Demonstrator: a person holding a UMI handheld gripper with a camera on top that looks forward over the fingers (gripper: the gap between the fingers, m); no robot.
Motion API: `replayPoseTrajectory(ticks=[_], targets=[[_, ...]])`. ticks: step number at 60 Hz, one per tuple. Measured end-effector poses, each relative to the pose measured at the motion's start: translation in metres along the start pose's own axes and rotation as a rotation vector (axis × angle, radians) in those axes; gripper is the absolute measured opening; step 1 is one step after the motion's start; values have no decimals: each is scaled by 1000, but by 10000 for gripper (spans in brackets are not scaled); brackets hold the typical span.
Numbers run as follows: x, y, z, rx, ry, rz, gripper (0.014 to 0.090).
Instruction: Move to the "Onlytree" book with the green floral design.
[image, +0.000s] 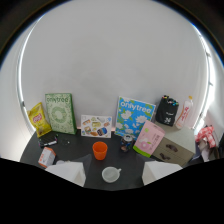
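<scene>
While the tool (112, 176) is hanging back at the near edge of the dark bench (75, 145), its two pale fingers are standing spread with nothing gripped, and a small white dish (111, 174) is lying on the bench in the gap between them. The approach is looking barely begun, as far as I can judge. The green floral Onlytree book (60, 113) is leaning upright against the white wall (115, 60) at the far side of the bench, well beyond the fingers and off to their left. A yellow snack bag (38, 119) is standing just beside it on its outer side, and a small picture card (96, 126) is propped on its other side. A second Onlytree book, the blue floral book (133, 116), is standing further right, so the cover colour is what is telling the two apart.

The next move is calling, in my view, for a swing to the left and a forward advance, passing left of the orange cup (100, 150) standing mid-bench and staying clear of the small carton (46, 157) lying near the left finger.
</scene>
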Motion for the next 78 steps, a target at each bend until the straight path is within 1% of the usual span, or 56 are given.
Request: replayPoseTrajectory(ticks=[15,22,29,43,52,59,66,78], targets=[[-45,22,4,-52,-26,-9,860],[-81,24,15,-65,-44,-15,858],[-130,17,32,-74,-72,-19,860],[-248,-12,89,-59,-134,-22,859],[-301,-23,142,-63,-129,-11,857],[-329,-30,186,-74,-110,0,856],[-344,-38,224,-74,-88,10,856],[-353,-48,256,-75,-77,11,855]])
